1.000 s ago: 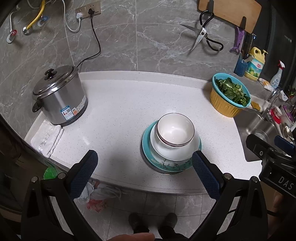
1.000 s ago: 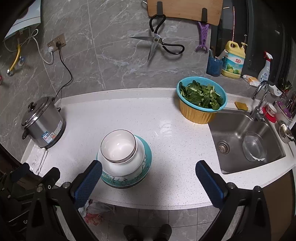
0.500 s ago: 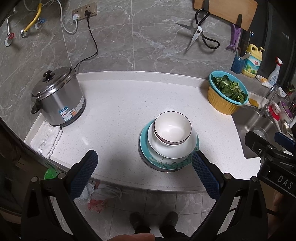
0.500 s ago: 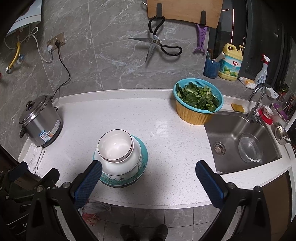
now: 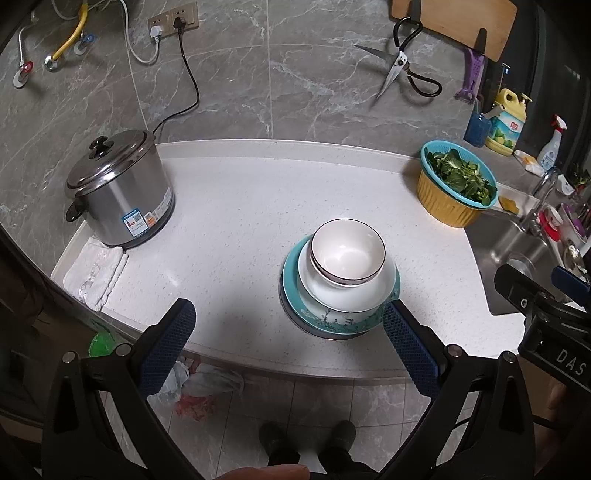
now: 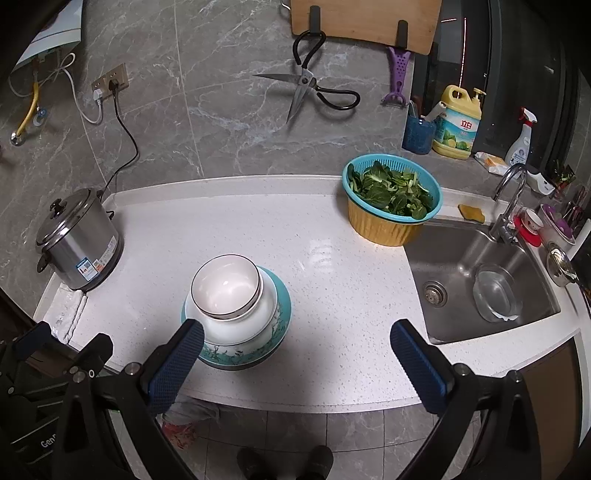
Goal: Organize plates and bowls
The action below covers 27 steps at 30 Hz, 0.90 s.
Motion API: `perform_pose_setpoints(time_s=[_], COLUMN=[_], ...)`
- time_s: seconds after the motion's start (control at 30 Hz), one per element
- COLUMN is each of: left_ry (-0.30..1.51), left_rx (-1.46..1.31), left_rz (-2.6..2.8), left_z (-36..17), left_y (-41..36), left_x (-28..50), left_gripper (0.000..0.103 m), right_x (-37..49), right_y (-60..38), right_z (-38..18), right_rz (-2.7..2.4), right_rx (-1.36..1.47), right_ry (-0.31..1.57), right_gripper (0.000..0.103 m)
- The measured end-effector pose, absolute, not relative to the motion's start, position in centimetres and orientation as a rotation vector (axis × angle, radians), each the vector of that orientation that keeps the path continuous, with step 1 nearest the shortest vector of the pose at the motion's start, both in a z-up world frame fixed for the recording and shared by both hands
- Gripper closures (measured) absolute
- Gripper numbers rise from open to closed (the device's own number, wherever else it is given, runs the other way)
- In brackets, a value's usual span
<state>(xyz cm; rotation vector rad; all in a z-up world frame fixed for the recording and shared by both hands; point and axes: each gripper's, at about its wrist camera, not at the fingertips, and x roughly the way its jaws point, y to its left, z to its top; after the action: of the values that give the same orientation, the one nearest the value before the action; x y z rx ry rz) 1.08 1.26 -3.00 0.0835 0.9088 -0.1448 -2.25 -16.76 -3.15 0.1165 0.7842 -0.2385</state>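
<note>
A stack of dishes stands near the front edge of the white counter (image 5: 240, 206): a teal flowered plate (image 5: 295, 310) at the bottom, a larger white bowl (image 5: 343, 295) on it and a smaller dark-rimmed white bowl (image 5: 347, 253) on top. The stack also shows in the right wrist view, with the plate (image 6: 282, 295) under the top bowl (image 6: 225, 284). My left gripper (image 5: 286, 343) is open and empty, held above the counter's front edge, left of the stack. My right gripper (image 6: 295, 354) is open and empty, just right of the stack.
A steel rice cooker (image 5: 118, 192) and a folded white cloth (image 5: 96, 271) are at the left. A teal and yellow colander of greens (image 6: 393, 199) stands by the sink (image 6: 480, 280). Scissors (image 6: 310, 90) and a cutting board (image 6: 365, 18) hang on the wall.
Both grippers have drawn slightly back and away from the counter, so the stack sits a little further off in both views. Both stay open; the dishes have not moved.
</note>
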Motion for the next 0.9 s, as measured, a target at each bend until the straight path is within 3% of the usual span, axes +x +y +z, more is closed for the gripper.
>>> perform_pose_setpoints(time_s=[0.9], left_ry=[0.91], left_rx=[0.084], left_rz=[-0.145], left_z=[-2.97], left_y=[1.5], left_x=[1.29], left_gripper=[0.0], right_x=[-1.98], right_y=[-16.99], right_z=[-3.11], right_rz=[-0.235], right_rx=[0.113], right_ry=[0.782], right_gripper=[0.0])
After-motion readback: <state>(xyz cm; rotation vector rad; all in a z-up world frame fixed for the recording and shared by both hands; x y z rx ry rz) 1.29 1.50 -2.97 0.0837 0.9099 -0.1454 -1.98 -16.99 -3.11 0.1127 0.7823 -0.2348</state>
